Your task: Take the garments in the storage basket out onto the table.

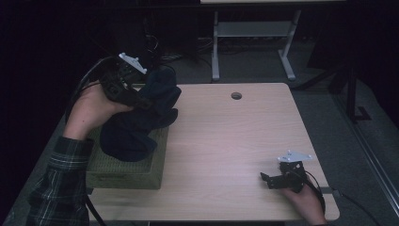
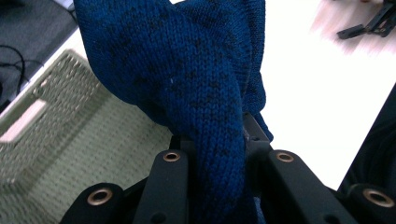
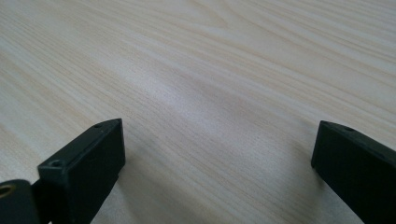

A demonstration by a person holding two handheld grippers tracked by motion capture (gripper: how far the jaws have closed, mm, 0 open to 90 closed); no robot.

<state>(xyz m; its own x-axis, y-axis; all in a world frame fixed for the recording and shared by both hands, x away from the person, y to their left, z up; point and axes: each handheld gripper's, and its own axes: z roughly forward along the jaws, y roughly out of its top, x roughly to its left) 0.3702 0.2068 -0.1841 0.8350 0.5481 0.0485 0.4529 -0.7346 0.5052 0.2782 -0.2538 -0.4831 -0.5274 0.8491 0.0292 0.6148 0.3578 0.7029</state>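
Observation:
A dark blue knitted garment (image 1: pixel 141 117) hangs from my left gripper (image 1: pixel 141 100), which is shut on a fold of it above the olive woven basket (image 1: pixel 127 172) at the table's left. In the left gripper view the blue knit (image 2: pixel 196 84) is pinched between the jaws, with the basket (image 2: pixel 70 140) below it. Part of the garment still rests in the basket. My right gripper (image 1: pixel 269 179) lies low at the table's front right, open, its jaws wide apart over bare wood (image 3: pixel 215 140).
The light wooden table (image 1: pixel 235 136) has a round cable hole (image 1: pixel 236 95) near its far edge. A white desk frame (image 1: pixel 254 42) stands on the grey floor behind. The far right gripper (image 2: pixel 369 23) appears in the left gripper view.

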